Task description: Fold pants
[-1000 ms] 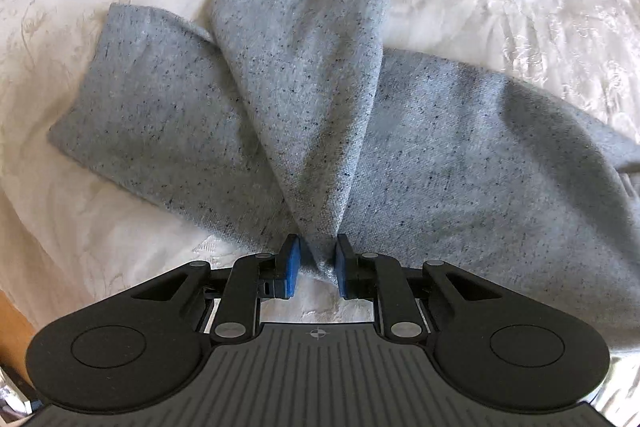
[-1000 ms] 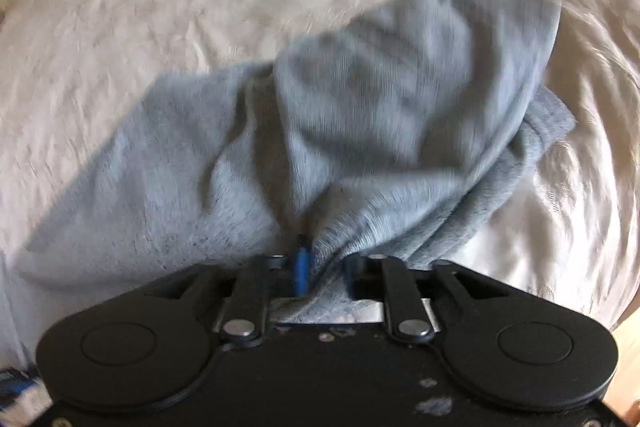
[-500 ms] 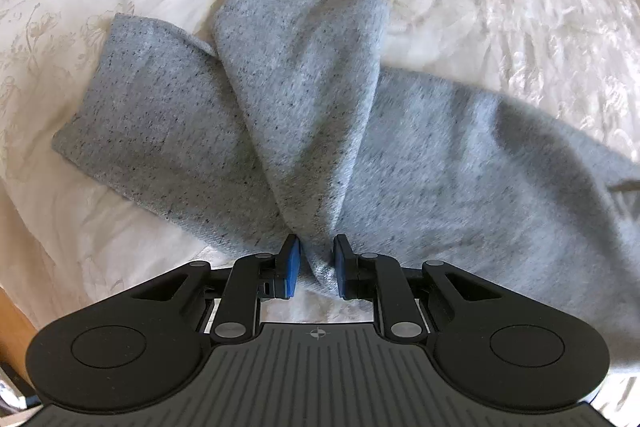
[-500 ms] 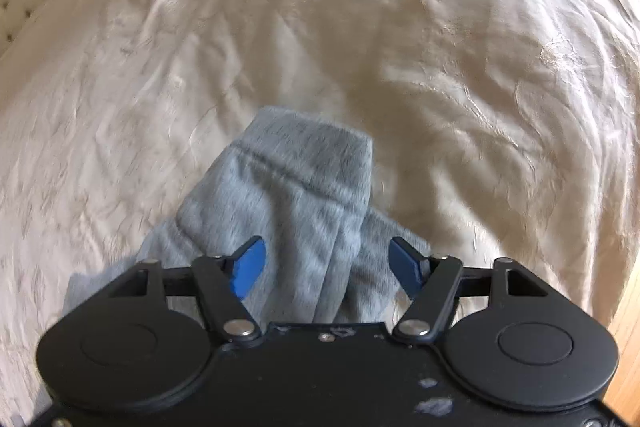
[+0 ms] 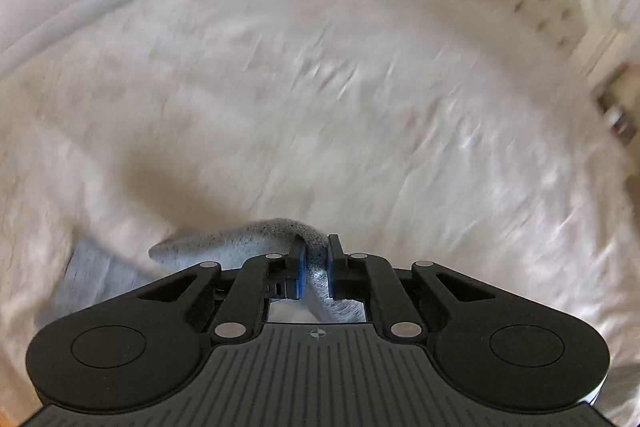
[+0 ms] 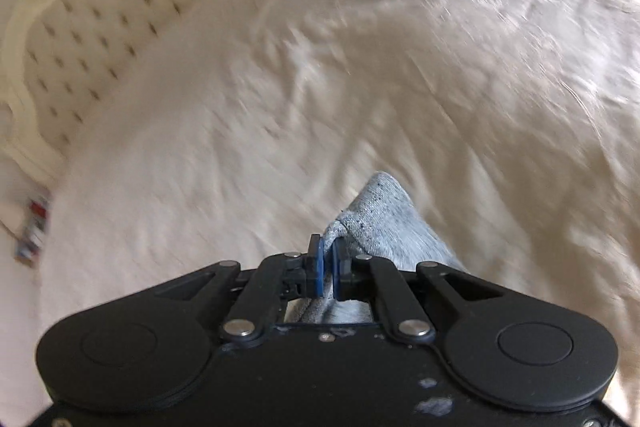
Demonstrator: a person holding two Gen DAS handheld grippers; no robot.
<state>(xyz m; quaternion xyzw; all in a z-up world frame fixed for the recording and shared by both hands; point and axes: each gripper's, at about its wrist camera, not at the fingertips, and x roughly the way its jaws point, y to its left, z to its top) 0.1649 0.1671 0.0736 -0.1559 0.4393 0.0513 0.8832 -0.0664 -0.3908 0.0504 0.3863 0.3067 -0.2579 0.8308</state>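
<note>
Now: left hand-held gripper [image 5: 316,253] pinches bunched fold of grey pants [image 5: 224,247], blue pads tight on cloth; rest of fabric trails near-left over cream bedspread [image 5: 320,107]. Right hand-held gripper [image 6: 327,259] clamps thin hem edge of same pants, cloth spreading near-right beside it. Tufted headboard [image 6: 80,47] at far side, both views blurred.

Left gripper [image 5: 316,259] is pointing steeply downward, its blue-padded jaws clamping tight on a bunched fold of the grey pants [image 5: 256,239]. Right gripper [image 6: 327,265] is angling down too, jaws pressing almost together, pinching a thin grey fabric edge.
</note>
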